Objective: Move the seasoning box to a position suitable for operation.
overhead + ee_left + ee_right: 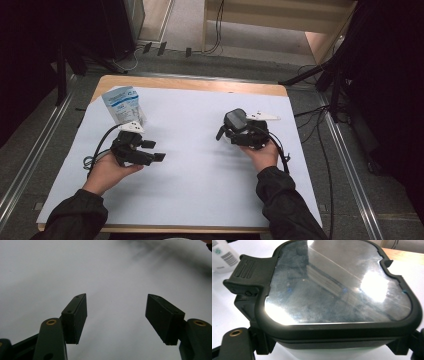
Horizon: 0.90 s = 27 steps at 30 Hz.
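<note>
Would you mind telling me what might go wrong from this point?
The right gripper clamps the dark lidded container only near its lower edge, so it may tip or slip out. Its side latch could snag a jaw. The open left gripper sits close to the white pouch and might knock it.

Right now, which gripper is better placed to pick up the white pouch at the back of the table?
Left. The left gripper is open and sits just in front of the pouch; the right gripper is shut on a container.
</note>
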Each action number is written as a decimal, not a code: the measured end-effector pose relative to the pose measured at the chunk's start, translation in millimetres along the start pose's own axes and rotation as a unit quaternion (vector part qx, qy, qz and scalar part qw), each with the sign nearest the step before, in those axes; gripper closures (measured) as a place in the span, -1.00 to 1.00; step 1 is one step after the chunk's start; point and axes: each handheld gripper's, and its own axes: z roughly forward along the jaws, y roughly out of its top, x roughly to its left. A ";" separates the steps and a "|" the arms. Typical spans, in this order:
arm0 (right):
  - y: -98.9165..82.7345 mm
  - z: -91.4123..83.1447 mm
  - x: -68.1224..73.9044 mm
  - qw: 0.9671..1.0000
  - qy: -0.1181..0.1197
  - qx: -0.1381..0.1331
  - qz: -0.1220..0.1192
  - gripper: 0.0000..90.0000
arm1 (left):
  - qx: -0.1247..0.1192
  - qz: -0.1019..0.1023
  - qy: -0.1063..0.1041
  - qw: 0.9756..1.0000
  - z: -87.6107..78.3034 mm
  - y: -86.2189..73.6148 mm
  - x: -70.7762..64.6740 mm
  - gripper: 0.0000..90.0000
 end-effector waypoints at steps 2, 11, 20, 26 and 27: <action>-0.8 2.2 8.6 1.000 0.005 0.003 -0.005 -0.64 | -0.001 0.001 -0.001 1.000 0.8 1.3 0.3 -0.23; -2.7 8.6 30.4 1.000 0.010 0.006 -0.016 -0.64 | 0.001 0.003 -0.005 1.000 2.4 2.8 1.0 -0.23; -5.2 18.9 49.2 0.999 0.022 0.011 -0.022 -0.64 | -0.001 0.000 -0.001 1.000 0.5 2.1 1.9 -0.23; -8.1 29.4 65.3 0.999 0.036 0.014 -0.022 -0.64 | -0.001 0.000 0.000 1.000 0.3 1.4 2.3 -0.23; -8.6 30.7 66.8 0.999 0.037 0.014 -0.023 -0.64 | -0.001 0.000 0.000 1.000 0.3 1.3 2.4 -0.23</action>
